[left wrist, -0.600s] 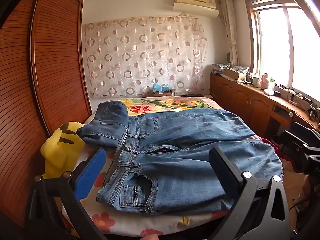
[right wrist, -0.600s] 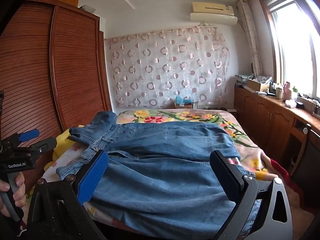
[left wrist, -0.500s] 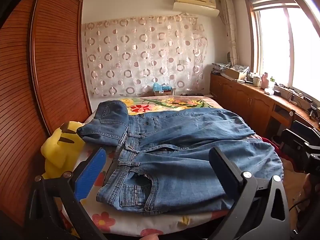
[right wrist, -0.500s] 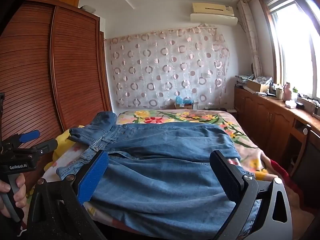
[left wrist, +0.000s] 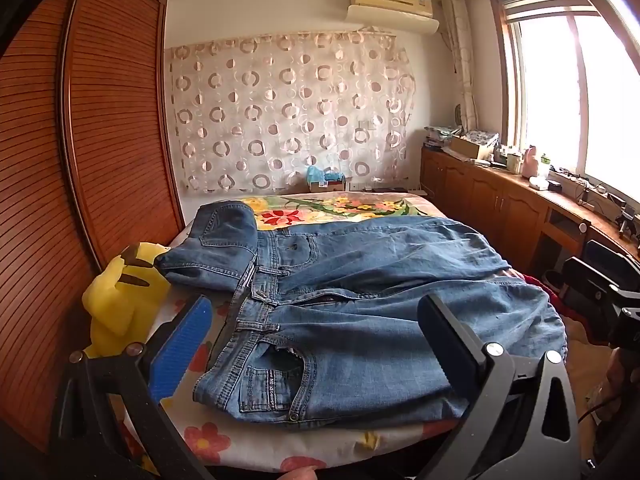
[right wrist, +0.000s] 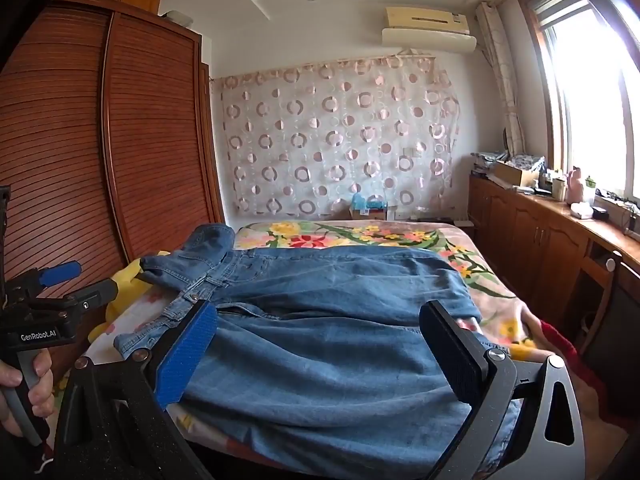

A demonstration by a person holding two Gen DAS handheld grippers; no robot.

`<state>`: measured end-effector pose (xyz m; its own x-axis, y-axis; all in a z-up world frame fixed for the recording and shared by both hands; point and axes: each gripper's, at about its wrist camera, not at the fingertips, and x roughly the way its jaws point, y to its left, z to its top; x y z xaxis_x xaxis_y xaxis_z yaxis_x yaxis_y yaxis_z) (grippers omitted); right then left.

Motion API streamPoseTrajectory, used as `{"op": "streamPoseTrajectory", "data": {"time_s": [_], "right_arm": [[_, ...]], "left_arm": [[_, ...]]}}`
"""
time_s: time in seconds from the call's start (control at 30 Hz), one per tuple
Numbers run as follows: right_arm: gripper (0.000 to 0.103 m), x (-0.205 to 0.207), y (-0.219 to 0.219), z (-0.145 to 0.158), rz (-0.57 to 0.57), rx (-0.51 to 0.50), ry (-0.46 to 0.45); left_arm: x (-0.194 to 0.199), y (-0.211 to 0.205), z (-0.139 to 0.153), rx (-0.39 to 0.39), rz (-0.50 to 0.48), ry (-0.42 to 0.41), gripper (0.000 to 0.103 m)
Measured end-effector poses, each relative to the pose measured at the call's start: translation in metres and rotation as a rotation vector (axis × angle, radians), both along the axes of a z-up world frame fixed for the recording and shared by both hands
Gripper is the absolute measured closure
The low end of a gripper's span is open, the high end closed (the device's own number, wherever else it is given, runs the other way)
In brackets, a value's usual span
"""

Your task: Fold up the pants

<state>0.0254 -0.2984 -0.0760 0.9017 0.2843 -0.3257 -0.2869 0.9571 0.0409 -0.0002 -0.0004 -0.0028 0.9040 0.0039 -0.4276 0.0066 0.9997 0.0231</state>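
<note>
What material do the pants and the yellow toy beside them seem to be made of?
The pants look like faded blue denim: contrast stitching, belt loops, matte weave. The yellow toy looks soft and matte, probably plush or foam; no pile can be made out.

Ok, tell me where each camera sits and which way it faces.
Left wrist: on the left gripper, open, over the bed's near edge, facing the jeans' waistband; a fingertip shows at the bottom.
Right wrist: on the right gripper, open, facing the jeans' legs; the left hand shows.
Shared: jeans, yellow plush, circle-patterned curtain.
</note>
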Motion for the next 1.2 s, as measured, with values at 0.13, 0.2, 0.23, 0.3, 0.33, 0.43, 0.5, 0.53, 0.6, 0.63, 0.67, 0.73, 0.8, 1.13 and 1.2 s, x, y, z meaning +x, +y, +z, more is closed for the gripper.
{"op": "streamPoseTrajectory", "data": {"time_s": [0.13,0.2,0.23,0.3,0.33,0.43,0.5,0.53,0.6,0.63,0.67,0.73,0.8,1.13,1.2], "right_arm": [[0.002,-0.0001,-0.0003,-0.0010,0.002,-0.002,-0.001],[0.002,0.0006,-0.0009,-0.0008,0.001,-0.003,0.002],[0.002,-0.0006,-0.0014,-0.0016,0.001,-0.003,0.002],[0.002,-0.0007,-0.0014,-0.0017,0.000,-0.003,0.001],[0.002,-0.0006,-0.0017,-0.0020,0.002,-0.002,0.002],[0.002,-0.0015,-0.0019,-0.0019,0.001,-0.003,0.000],[0.002,-0.0016,-0.0017,-0.0016,-0.001,-0.003,0.000],[0.002,-0.0018,-0.0017,-0.0015,0.000,-0.003,0.000],[0.002,-0.0008,-0.0015,-0.0031,0.000,-0.003,0.003],[0.002,-0.0005,-0.0015,-0.0041,0.000,-0.002,0.004],[0.002,-0.0005,-0.0017,-0.0041,0.001,-0.001,0.004],[0.002,-0.0005,-0.0018,-0.0040,0.003,0.002,0.006],[0.002,-0.0006,-0.0020,-0.0040,0.004,0.001,0.007],[0.002,0.0010,-0.0033,-0.0048,0.002,0.003,0.005],[0.002,0.0007,-0.0033,-0.0047,0.002,0.004,0.007]], "left_arm": [[0.0020,-0.0018,0.0000,-0.002,-0.002,-0.002,0.000],[-0.0006,-0.0020,0.0017,-0.001,0.000,0.000,0.000],[-0.0007,-0.0022,0.0018,-0.002,0.000,0.000,0.000],[-0.0012,-0.0029,0.0018,0.000,0.001,0.000,0.000],[-0.0014,-0.0031,0.0019,0.000,0.001,0.000,0.000],[-0.0012,-0.0026,0.0014,0.000,0.001,-0.001,0.000],[-0.0016,-0.0027,0.0014,-0.001,0.001,-0.003,0.000],[-0.0013,-0.0025,0.0015,-0.002,-0.002,-0.002,0.000],[-0.0003,-0.0033,0.0025,0.000,-0.003,-0.002,0.000],[-0.0004,-0.0032,0.0025,0.000,-0.003,-0.002,0.000],[-0.0004,-0.0037,0.0027,0.002,-0.003,-0.002,0.000],[-0.0005,-0.0028,0.0025,-0.001,-0.003,-0.004,0.000],[-0.0009,-0.0010,0.0022,0.001,-0.002,-0.009,0.000],[-0.0001,0.0002,-0.0013,0.001,-0.004,-0.007,0.000],[-0.0002,0.0000,-0.0010,0.001,-0.004,-0.007,0.000]]}}
